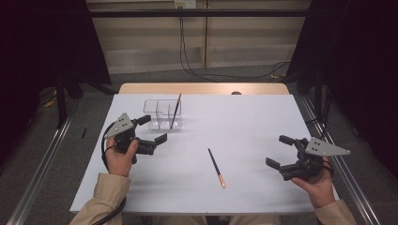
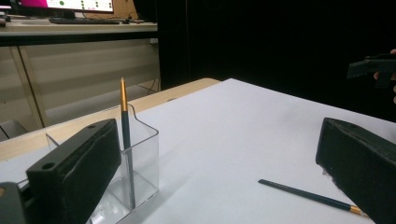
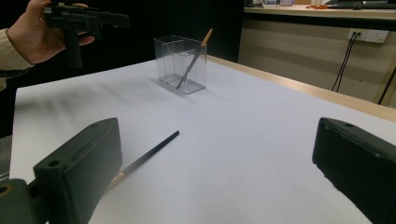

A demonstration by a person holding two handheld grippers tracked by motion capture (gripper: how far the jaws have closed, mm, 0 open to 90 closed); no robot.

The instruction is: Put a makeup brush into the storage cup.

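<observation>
A clear plastic holder (image 1: 162, 114) with compartments stands at the back left of the white table (image 1: 244, 117); one dark pencil with a gold end (image 1: 176, 110) leans inside it. That standing pencil (image 2: 125, 140) rises in the holder (image 2: 135, 172), close in front of the left gripper's camera. A second dark pencil (image 1: 217, 168) lies flat near the table's middle front. It lies between the jaws' lines of sight as pencil (image 2: 310, 196) and pencil (image 3: 144, 157). My left gripper (image 1: 151, 131) is open beside the holder. My right gripper (image 1: 277, 151) is open at the right, holding nothing.
Black curtains flank the table, and cables (image 1: 187, 61) run down the wall and across the floor behind it. A wooden strip (image 1: 202, 88) edges the table's far side. Metal rails (image 1: 42, 164) run along the floor on both sides.
</observation>
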